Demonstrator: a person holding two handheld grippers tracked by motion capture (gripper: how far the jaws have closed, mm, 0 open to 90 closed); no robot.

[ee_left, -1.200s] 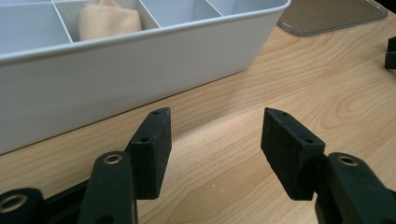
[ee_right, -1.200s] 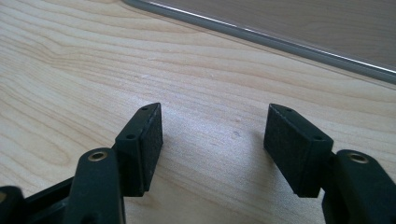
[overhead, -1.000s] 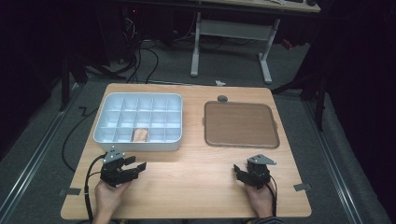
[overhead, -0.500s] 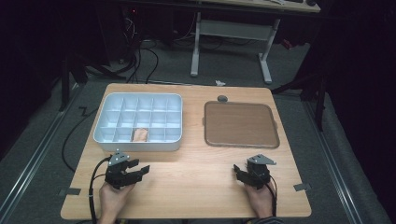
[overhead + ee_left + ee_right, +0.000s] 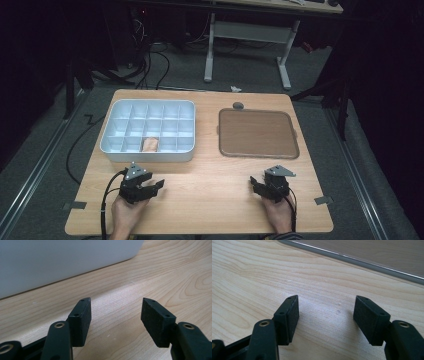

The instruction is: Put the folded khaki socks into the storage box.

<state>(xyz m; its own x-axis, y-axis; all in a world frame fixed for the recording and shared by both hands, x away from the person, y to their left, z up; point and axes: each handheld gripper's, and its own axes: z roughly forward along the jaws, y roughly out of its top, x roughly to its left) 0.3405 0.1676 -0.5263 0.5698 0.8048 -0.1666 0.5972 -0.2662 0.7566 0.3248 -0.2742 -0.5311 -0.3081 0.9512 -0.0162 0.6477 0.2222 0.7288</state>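
High view, with both gripper views. The left gripper (image 5: 156, 185) rests at the lower left of the frame, on the near edge of the wooden table (image 5: 210, 195); its jaws stand apart with nothing between them, as the left gripper view confirms — bare wood lies between the two black pads (image 5: 80, 322). The right gripper (image 5: 256, 184) rests at the lower right, jaws likewise spread and empty.

The thing nearest the left gripper is a small tan object (image 5: 150, 145), lying in the front row of the divided white tray (image 5: 116, 150), in the third compartment from the left. It lies straight up-frame from the left gripper, beyond the tray's near wall, which fills the upper left of the left gripper view (image 5: 62, 262). Its long axis appears to run up-frame, though it is too small to tell for certain. The left hand is plainly nearer; the right is well apart from it, facing the brown flat tray (image 5: 257, 132) at centre right.

Counts — one divided tray, one tan object, one flat tray, two grippers, and one small dark round item (image 5: 238, 105) at the flat tray's far edge.
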